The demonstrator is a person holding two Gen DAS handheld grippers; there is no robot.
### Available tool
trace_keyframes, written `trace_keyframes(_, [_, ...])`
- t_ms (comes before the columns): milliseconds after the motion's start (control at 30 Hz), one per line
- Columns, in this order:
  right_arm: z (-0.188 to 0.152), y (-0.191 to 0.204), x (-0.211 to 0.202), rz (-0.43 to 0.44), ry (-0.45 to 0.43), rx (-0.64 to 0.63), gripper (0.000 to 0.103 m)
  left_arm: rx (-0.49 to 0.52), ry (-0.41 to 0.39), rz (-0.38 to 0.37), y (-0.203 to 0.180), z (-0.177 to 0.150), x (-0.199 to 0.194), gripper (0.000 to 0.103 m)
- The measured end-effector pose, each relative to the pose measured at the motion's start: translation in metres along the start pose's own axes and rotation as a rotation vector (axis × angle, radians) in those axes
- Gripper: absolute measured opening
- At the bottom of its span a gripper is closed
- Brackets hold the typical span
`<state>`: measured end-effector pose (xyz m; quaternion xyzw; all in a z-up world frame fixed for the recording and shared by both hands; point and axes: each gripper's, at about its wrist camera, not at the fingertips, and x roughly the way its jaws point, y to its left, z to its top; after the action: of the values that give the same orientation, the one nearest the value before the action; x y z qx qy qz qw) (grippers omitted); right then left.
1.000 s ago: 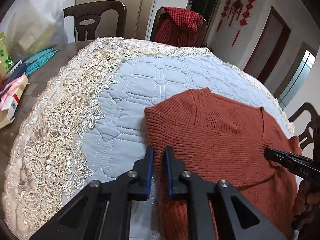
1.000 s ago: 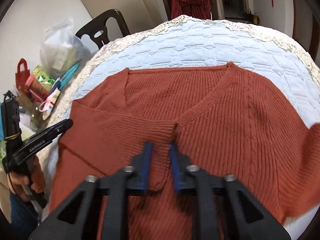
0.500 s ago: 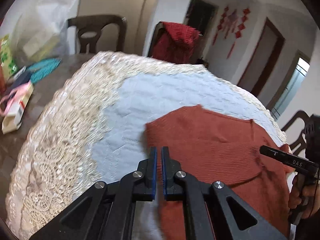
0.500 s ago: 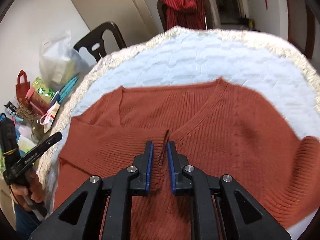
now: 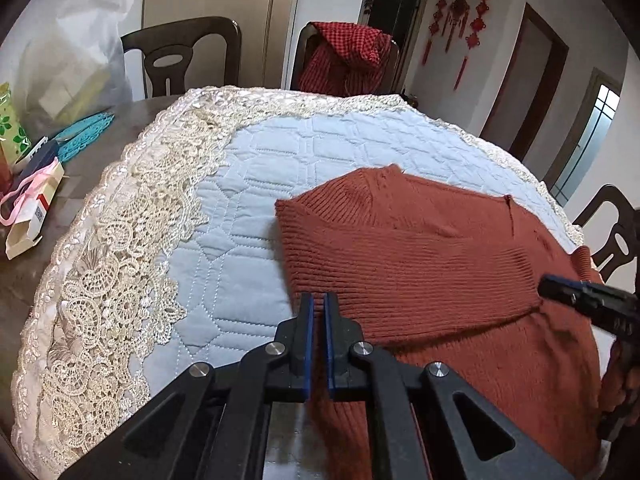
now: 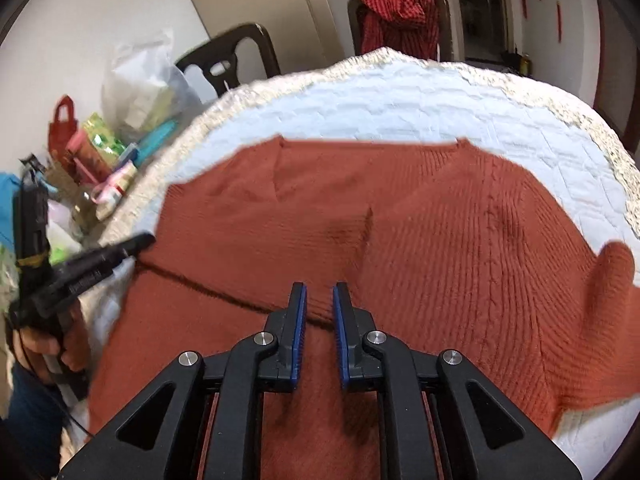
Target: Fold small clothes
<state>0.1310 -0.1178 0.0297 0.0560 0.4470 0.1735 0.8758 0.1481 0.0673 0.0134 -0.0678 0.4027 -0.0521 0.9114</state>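
Since a second ago, both of my tools have let go of the rust-orange sweater (image 5: 420,264) and drawn back toward the near edge. It lies flat on the quilted blue cover (image 5: 280,168) of the round tabletop, neckline toward the far side, with its left sleeve (image 6: 256,240) folded across the chest so the ribbed cuff ends near the middle. A second sleeve bunches up off the sweater's right side.

I see my left tool (image 5: 316,332) over the sweater's near left edge, its blue pads (image 5: 306,340) close together with a narrow gap and nothing pinched between them. My right tool (image 6: 319,324) hovers just above the folded sleeve's lower edge, jaws parted a little wider, also holding nothing. Each tool shows at the margin of the other's view, and my hand (image 6: 44,344) grips the left tool's handle.

A cream lace border (image 5: 116,264) rings the quilted cover. Beyond it, on the bare dark wood at the left, sit a small open carton with a pink ribbon (image 5: 28,208), a turquoise lace mat (image 5: 84,132) and a translucent plastic bag (image 5: 68,72). Dark wooden chairs (image 5: 180,60) stand on the far side, one draped with a red checked garment (image 5: 344,56). Red knot ornaments (image 5: 460,12) hang on the far wall beside a doorway.
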Motion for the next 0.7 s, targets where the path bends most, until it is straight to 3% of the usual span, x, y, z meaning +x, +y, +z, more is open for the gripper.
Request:
trace_keyframes(100, [0.016,-0.001,0.006,0.009,-0.023,0.016,0.013,-0.004,-0.001,-0.007,-0.003,0.005,0.003,0.007])
trace_keyframes(233, [0.027,-0.017,0.039,0.002,0.035,0.071,0.012,0.02,0.016,0.002,-0.006,0.003,0.01,0.007])
trace_keyframes(433, [0.011,-0.009,0.009,0.0,0.011,0.042,0.014,0.019,0.004,-0.004,-0.006,-0.007,-0.013,0.008])
trace_keyframes(533, [-0.006,-0.008,-0.003,0.009,0.026,0.039,0.014,0.012,0.013,-0.022,-0.012,-0.015,-0.024,0.016])
trace_keyframes(700, [-0.032,-0.003,-0.035,0.007,0.007,0.01,0.015,0.03,-0.019,-0.041,-0.029,-0.033,-0.058,0.041])
